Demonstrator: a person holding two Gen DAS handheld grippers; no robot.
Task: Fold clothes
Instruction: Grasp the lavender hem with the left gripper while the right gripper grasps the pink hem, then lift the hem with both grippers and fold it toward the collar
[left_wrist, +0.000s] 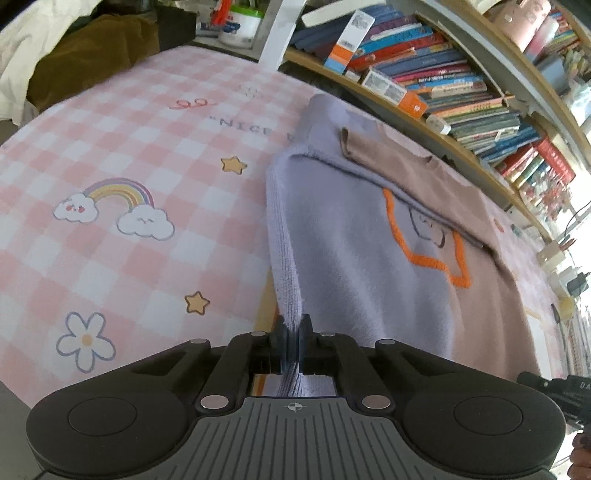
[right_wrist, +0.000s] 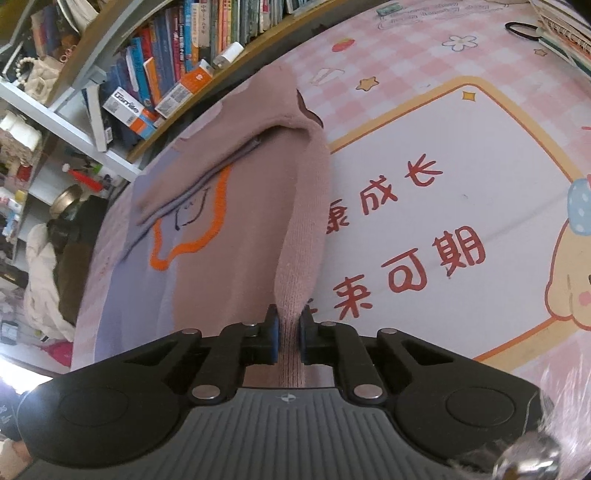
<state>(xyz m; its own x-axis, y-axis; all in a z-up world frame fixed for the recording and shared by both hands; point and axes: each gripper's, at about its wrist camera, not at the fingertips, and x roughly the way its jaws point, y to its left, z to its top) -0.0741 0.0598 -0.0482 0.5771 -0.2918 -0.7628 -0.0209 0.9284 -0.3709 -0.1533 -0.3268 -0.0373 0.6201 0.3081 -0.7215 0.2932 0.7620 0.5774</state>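
Right up at the lens, the left gripper (left_wrist: 293, 332) is pinched tight on the lilac ribbed hem of the sweater (left_wrist: 369, 236), knit bunched between its two dark pads. Over in the right wrist view, the right gripper (right_wrist: 289, 328) is clamped just the same on the pinkish-brown ribbed edge of that sweater (right_wrist: 207, 221), the fabric rising in a taut ridge from between the blue-faced pads.

The sweater is two-toned, lilac on one side and pinkish-brown on the other, with an orange star outline (left_wrist: 424, 254) stitched across the middle and a small dark line drawing inside it. A brown sleeve (left_wrist: 391, 162) lies folded over the chest, crossing the upper part of the star. The garment lies on the pink checked cover (left_wrist: 129, 155), close to the bookshelf side, with both gripped edges lifted off the surface.

The cover carries a rainbow with two clouds (left_wrist: 114, 210), yellow stars and a white flower on the left gripper's side; on the right gripper's side there's a large white panel with a yellow border and red characters (right_wrist: 424, 236).

Beyond the sweater, a curved wooden bookshelf (left_wrist: 443, 74) is packed with stacked books. A brown garment (left_wrist: 92, 62) sits heaped at the far corner of the cover. A black hair tie (right_wrist: 521, 27) rests near the cover's far edge.
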